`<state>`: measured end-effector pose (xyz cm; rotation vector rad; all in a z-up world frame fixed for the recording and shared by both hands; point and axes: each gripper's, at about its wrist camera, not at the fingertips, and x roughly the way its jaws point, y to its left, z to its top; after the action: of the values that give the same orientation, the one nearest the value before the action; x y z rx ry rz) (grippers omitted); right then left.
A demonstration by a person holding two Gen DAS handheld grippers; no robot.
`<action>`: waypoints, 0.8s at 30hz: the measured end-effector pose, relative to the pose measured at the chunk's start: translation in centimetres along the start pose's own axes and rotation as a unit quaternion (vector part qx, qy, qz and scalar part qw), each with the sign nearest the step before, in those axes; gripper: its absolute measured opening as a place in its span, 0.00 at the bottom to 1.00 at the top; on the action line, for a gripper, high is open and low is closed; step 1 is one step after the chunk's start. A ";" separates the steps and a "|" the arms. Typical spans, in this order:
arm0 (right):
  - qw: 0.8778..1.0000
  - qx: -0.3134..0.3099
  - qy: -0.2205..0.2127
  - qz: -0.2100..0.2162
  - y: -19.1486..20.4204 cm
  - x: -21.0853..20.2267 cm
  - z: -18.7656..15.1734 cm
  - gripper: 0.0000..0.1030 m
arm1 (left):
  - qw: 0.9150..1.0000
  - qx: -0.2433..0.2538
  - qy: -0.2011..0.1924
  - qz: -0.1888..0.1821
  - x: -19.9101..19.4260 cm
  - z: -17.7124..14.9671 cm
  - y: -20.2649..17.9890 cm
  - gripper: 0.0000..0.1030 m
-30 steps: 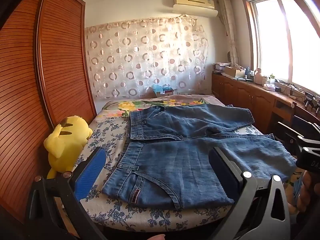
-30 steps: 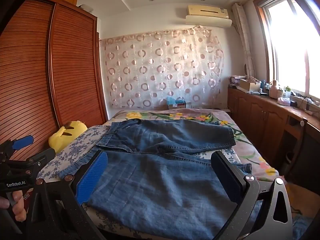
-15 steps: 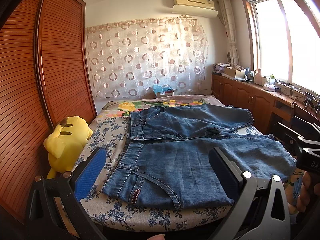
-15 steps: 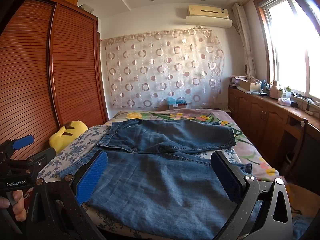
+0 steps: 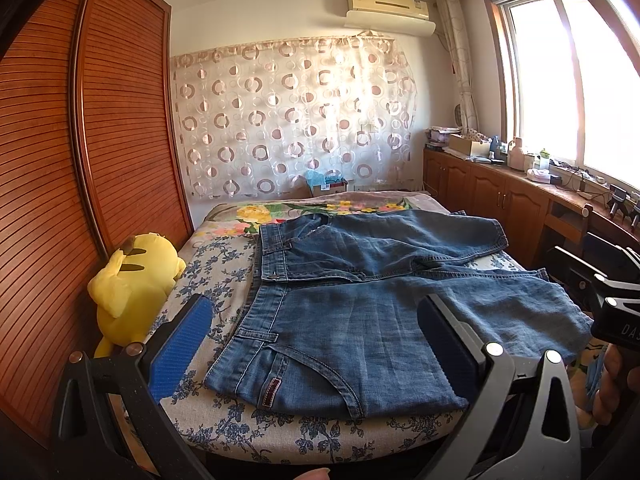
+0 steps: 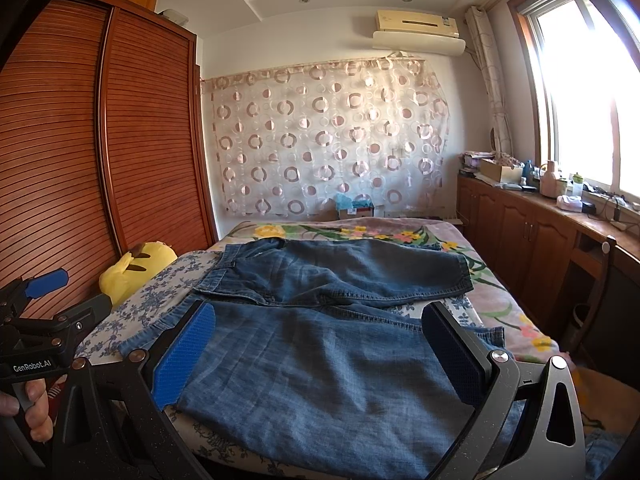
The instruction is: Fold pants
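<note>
Jeans (image 5: pixel 360 304) lie on bed (image 5: pixel 224 428), plush toy (image 5: pixel 132 280) left.

1. Almost no change vs 1.0 s and 0.5 s ago.
2. Right wrist view: left tongs (image 6: pixel 44 284) w/ blue pad sit a touch higher at frame's left edge.
3. Left wrist view: framing of jeans (image 5: pixel 384 304) on the bed shows no visible shift.
</note>
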<state>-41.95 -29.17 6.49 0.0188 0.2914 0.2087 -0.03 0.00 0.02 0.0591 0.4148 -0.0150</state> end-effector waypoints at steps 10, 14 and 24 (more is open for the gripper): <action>1.000 0.000 0.000 0.002 -0.1 -0.1 0.1 1.00 | 1.000 0.000 0.000 0.000 0.0 0.0 0.0 1.00; 1.000 0.001 -0.002 0.000 -0.1 -0.1 0.1 1.00 | 1.000 -0.002 0.000 0.000 0.0 0.0 0.1 1.00; 1.000 0.001 -0.002 0.001 -0.1 -0.1 0.0 1.00 | 1.000 -0.001 -0.001 0.001 0.0 0.0 0.1 1.00</action>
<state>-42.02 -29.33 6.55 0.0214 0.2870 0.2108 -0.02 0.12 0.01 0.0569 0.4123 -0.0123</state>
